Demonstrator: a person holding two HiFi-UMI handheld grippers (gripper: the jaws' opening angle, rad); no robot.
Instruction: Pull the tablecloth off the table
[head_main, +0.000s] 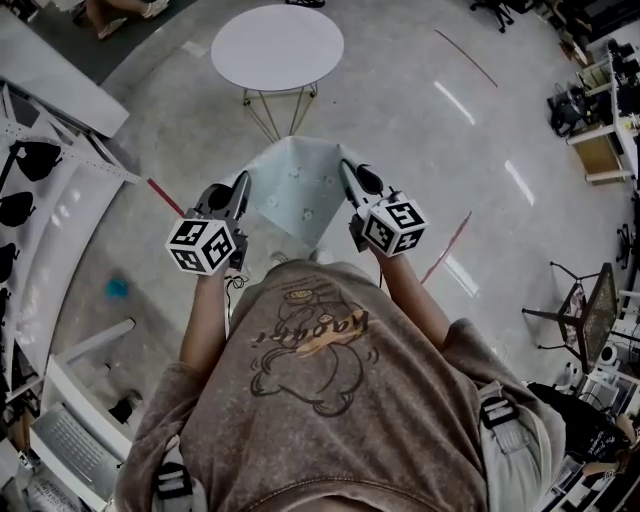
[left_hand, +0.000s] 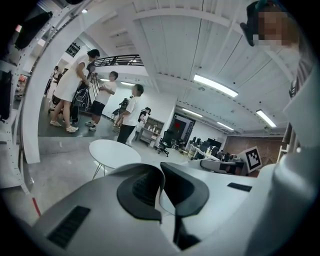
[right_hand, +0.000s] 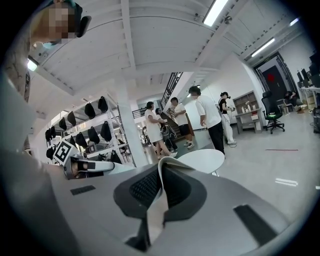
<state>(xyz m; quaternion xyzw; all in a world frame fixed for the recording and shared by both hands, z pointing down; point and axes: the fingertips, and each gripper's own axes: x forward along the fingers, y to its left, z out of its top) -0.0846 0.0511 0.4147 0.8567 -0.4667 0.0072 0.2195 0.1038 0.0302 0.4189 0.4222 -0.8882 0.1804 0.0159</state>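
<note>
The pale blue tablecloth (head_main: 298, 190) is off the table and hangs in the air in front of the person, stretched between the 2 grippers. The left gripper (head_main: 243, 181) has its jaws closed on 1 corner of the cloth, and the right gripper (head_main: 345, 168) is closed in the same way on the other corner. In the right gripper view the cloth edge stands up between the dark pads (right_hand: 142, 187).

The round white table (head_main: 277, 45) stands beyond the cloth, apart from it, and its top is bare. The floor (head_main: 400, 130) is grey and shiny, with a red line (head_main: 465, 57) on it. A rack with dark bags (right_hand: 90, 132) is on the left side, desks (head_main: 598, 140) are on the right, and a group of people (left_hand: 100, 100) stands far behind the table.
</note>
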